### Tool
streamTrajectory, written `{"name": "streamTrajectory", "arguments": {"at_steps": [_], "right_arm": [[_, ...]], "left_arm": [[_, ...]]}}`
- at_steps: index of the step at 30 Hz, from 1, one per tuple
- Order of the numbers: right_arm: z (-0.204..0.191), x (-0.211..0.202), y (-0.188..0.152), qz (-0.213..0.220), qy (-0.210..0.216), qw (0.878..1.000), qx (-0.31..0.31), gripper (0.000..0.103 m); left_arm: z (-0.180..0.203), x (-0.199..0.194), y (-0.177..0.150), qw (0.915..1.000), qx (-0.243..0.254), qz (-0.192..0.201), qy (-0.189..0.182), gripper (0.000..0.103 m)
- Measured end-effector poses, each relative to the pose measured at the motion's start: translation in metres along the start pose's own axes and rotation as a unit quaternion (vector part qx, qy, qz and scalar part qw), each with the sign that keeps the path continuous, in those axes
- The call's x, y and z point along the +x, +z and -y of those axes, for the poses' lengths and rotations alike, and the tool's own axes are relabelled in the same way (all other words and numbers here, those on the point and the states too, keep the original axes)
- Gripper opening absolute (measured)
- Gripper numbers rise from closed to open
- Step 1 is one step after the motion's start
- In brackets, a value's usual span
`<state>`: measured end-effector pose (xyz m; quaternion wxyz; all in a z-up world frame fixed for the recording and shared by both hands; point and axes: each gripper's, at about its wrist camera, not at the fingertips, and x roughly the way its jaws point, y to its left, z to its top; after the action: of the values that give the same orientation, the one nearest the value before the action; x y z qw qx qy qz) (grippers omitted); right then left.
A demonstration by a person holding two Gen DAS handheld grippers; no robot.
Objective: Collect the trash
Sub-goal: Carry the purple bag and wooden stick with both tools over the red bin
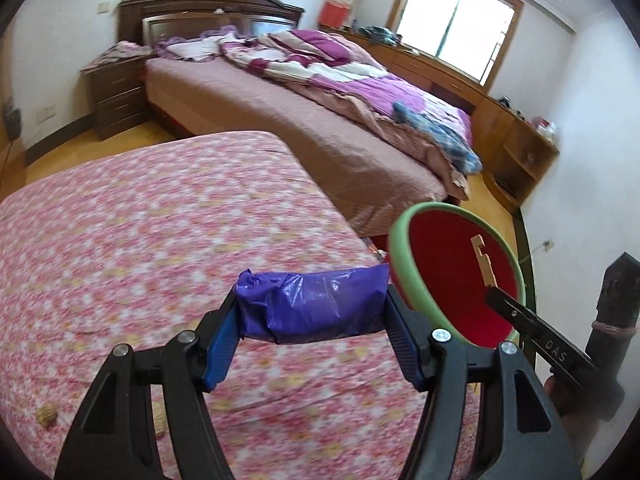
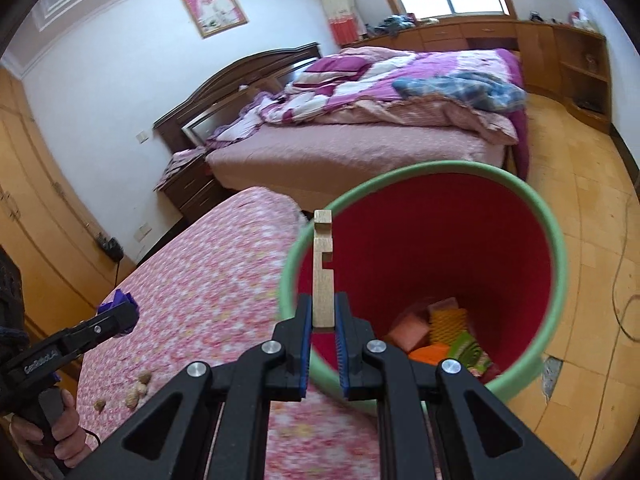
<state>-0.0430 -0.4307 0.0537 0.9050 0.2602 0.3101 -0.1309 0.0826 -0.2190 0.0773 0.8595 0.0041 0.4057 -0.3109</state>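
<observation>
My left gripper is shut on a crumpled purple plastic bag, held above the pink floral cloth. To its right stands the bin, green outside and red inside. My right gripper is shut on a notched wooden piece that sticks up over the near rim of the bin. Several colourful items lie at the bin's bottom. In the right wrist view the left gripper with the purple bag shows at the far left, held by a hand.
A few nut shells lie on the floral cloth near its front. Behind are a bed with a purple quilt, a dark nightstand, a wooden cabinet run under the window, and wooden floor with a cable.
</observation>
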Motion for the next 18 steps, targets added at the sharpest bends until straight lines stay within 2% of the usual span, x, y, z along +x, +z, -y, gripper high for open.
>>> {"name": "streamTrajectory", "arguments": {"at_steps": [10,18], "right_arm": [[0.054,-0.003,0.003,0.011,-0.052,0.997,0.047,0.013],[0.07,-0.006,0.005,0.017,-0.065,0.996,0.061,0.016]], "left_arm": [[0.043,0.031,0.008,0.9984,0.051,-0.019,-0.016,0.067],[0.078,0.049,0.013,0.9949,0.088,-0.022,-0.046,0.067]]}}
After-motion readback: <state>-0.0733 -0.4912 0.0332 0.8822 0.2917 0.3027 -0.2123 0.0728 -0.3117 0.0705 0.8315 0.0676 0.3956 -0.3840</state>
